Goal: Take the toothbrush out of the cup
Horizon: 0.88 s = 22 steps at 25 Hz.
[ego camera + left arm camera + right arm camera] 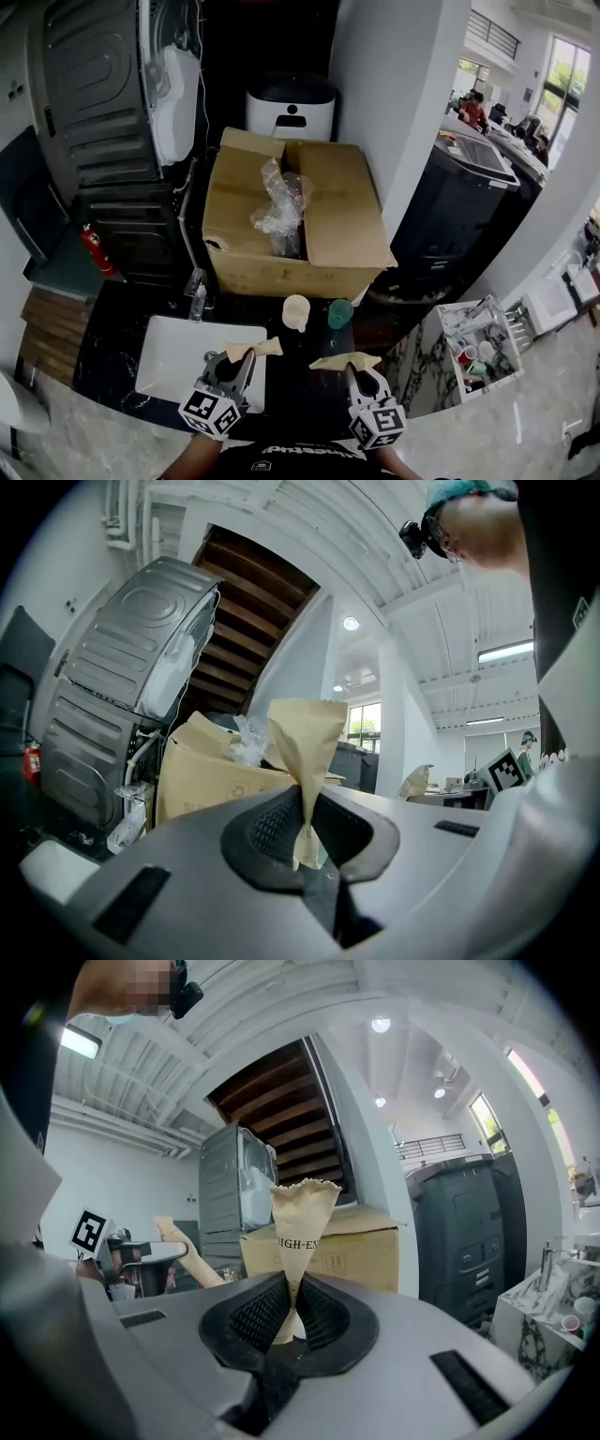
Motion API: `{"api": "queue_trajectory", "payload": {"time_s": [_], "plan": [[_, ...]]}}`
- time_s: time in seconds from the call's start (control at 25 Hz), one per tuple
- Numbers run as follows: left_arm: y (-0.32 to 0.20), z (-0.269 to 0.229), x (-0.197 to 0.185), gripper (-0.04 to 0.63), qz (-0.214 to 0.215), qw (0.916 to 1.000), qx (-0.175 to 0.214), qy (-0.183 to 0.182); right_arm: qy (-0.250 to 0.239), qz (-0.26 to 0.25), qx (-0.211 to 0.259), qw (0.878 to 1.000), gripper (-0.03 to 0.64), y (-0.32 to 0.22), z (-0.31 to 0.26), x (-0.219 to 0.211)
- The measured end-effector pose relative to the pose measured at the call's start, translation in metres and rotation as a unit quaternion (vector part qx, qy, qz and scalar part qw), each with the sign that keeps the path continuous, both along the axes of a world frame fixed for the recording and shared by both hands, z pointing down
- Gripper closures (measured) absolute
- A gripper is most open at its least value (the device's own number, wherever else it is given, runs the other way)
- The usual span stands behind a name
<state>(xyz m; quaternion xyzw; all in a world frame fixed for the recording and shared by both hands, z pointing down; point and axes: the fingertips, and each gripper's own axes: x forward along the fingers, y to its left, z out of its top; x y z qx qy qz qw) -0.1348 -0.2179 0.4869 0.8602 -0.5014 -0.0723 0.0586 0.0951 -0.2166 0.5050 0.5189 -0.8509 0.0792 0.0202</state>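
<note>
Left hand-held gripper (247,355): jaws nearly together, clamped on a tan piece of crumpled paper (305,738). In the left gripper view the paper is pinched at its narrow part between the ribbed black pads and fans out above them.

Right hand-held gripper (349,367): same state, jaws pinching a second tan paper piece with a frilled edge (302,1211). It bears print starting "HIGH-EN", and it also widens above the pads.

In the head view both grippers sit low in frame, side by side and apart, above the near edge of the dark marble bench (112,328). Each paper piece lies roughly crosswise at its jaw tips.

Task items: a cream cup (296,312) and a teal cup (339,313) stand just beside each other on the bench. They are beyond the grippers, in front of the open brown cardboard box (323,225). Neither gripper touches them. Toothbrush: can't make it out in any view, as the cups are too small in frame.

Other:
- crumpled clear plastic wrap (279,208) sticks out of the box
- white rectangular sink basin (173,356) is set in the bench left of the cups, partly under the left gripper
- chrome tap (198,298) stands at the sink's far edge
- red fire extinguisher (94,248) is at far left
- white wire basket of small items (469,323) is at right, well apart
</note>
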Motion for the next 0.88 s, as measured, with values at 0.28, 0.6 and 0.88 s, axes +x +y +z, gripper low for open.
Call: {"api": "queue_trajectory", "payload": {"time_s": [0.28, 0.6, 0.88], "plan": [[-0.001, -0.0024, -0.002, 0.557, -0.004, 1.0, 0.002, 0.001, 0.008, -0.002, 0.01, 1.0, 0.561, -0.0064, -0.0069, -0.0022], [-0.0043, -0.0032, -0.0043, 0.557, -0.002, 0.9998, -0.005, 0.021, 0.02, 0.002, 0.014, 1.0, 0.561, -0.0095, -0.0072, -0.0004], [-0.0048, -0.0021, -0.0018, 0.557, -0.001, 0.9998, -0.005, 0.017, 0.023, 0.006, 0.008, 1.0, 0.561, -0.0088, -0.0034, 0.0036]]}}
